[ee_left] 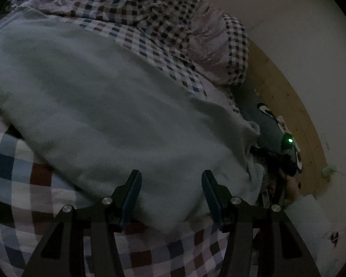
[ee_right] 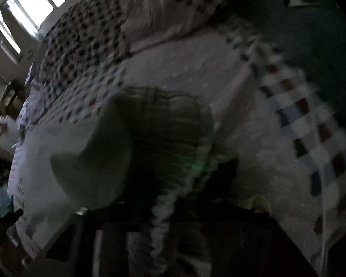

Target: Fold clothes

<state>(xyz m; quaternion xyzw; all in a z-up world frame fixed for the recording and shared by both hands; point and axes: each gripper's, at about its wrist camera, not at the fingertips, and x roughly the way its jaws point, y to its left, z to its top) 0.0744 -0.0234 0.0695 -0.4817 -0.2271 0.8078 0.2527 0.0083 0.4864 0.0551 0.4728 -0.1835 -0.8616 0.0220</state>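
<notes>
A pale green garment point(ee_left: 103, 92) lies spread flat across the checkered bed. My left gripper point(ee_left: 171, 174) hovers open over its near edge, with nothing between the fingers. At the garment's right edge I see my right gripper point(ee_left: 263, 153), a dark shape with a green light, and a hand behind it. The right wrist view is dark and blurred. There a striped garment point(ee_right: 173, 120) with a ruffled hem bunches up in front of the lens and runs down between the dark fingers of the right gripper point(ee_right: 166, 219), which looks shut on it. The pale green garment point(ee_right: 80, 157) shows at its left.
The checkered bedspread point(ee_left: 16, 161) covers the bed, with a crumpled quilt point(ee_left: 138, 7) heaped at the far side. A dark cushion point(ee_left: 253, 115) lies by the wooden board point(ee_left: 288, 92) along the wall. A bright window point(ee_right: 34, 4) is at the upper left.
</notes>
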